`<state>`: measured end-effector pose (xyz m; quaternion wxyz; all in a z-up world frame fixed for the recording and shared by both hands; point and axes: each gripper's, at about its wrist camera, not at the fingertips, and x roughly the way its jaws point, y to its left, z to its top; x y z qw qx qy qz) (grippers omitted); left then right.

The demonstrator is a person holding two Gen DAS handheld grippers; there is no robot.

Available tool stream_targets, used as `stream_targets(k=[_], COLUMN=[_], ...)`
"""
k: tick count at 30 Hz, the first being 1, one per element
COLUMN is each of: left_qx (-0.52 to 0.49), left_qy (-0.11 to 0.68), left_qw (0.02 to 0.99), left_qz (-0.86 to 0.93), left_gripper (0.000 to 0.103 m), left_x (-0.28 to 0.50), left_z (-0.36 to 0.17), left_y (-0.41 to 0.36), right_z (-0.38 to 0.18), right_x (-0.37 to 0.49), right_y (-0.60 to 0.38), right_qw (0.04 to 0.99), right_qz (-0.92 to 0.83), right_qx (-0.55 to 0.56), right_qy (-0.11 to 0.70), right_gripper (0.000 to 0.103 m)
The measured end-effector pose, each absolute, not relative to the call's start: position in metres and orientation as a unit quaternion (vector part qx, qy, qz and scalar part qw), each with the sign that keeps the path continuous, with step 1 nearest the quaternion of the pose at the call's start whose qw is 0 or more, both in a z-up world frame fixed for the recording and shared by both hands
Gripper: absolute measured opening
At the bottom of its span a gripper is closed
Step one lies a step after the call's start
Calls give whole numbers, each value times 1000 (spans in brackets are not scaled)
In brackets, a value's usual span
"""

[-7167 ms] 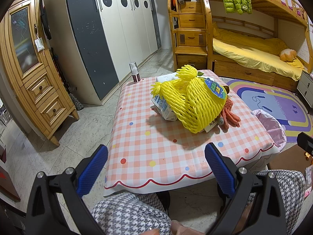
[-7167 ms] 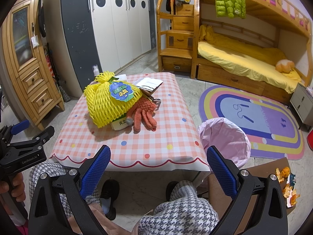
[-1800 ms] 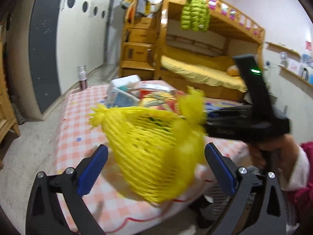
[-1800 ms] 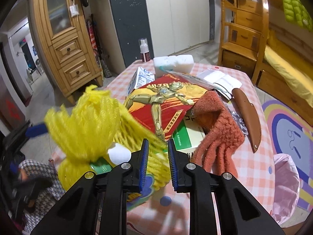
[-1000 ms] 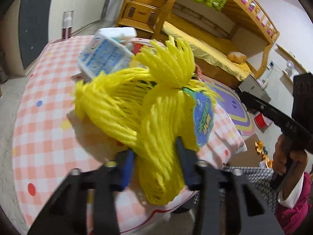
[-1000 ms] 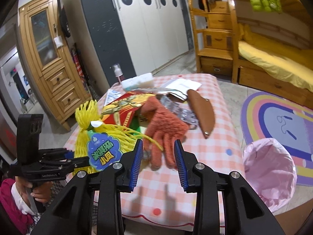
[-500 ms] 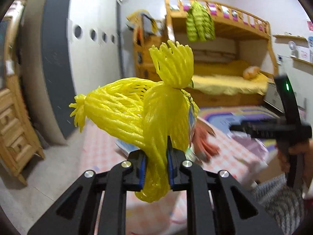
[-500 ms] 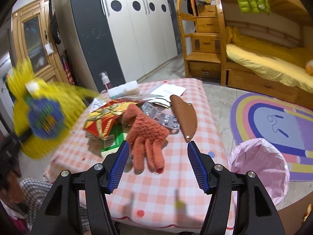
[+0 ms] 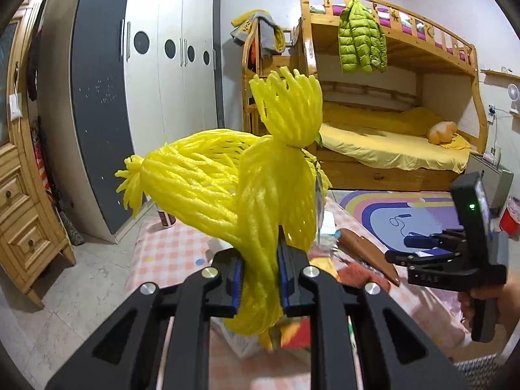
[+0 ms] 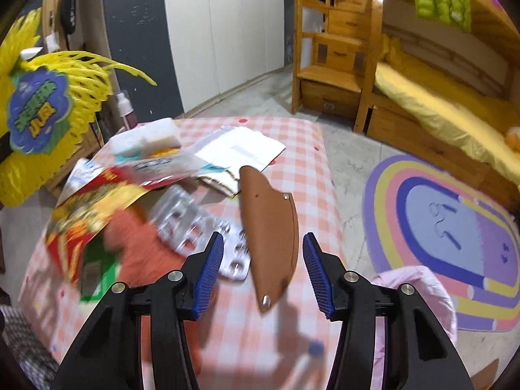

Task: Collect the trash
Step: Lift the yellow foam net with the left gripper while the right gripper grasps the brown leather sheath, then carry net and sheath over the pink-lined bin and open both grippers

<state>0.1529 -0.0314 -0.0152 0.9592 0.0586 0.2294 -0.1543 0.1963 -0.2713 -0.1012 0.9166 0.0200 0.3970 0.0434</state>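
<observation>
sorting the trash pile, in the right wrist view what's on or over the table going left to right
yellow foam net → red printed packet → orange glove → blister packs → brown leather sheath → pink bin bag

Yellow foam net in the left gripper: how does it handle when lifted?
The yellow foam net is probably soft: it pinches thin where the left gripper clamps it. It likely weighs little, since its bulk stands above the grip without sagging. The mesh looks snag-prone.

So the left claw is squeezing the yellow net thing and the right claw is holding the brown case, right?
Not quite. The left claw does squeeze the yellow net, but the right claw is open and holds nothing. The right wrist view shows the brown case lying on the table.
</observation>
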Motion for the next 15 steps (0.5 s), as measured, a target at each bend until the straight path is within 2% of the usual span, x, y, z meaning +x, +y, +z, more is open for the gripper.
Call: stream_targets(k=[2,8,11,13,15], left_qx=[53,48,45,45,43], left_qy=[234,246,251,253,256], left_qw=[959,957,956,956,955], left_qz=[-153,-147,-146,-143,-142], left_gripper=[15,15,15,15,15], left_x=[162,174,175,175,174], left_z=[-20,-27,-28,-28,-28], left_y=[-30,-27,-24,-24,-24], right_z=[-108,-129,-140,-139,-133], right_x=[213,248,255,254,249], right_y=[-279,-280,-274,-270,-268], right_qw=[911,896,887,890,895], right_qz=[47,55,57,56,48], right_qx=[38,42,20,11,4], right_qy=[407,438,458,453,443], right_gripper=[61,62,58,52,52])
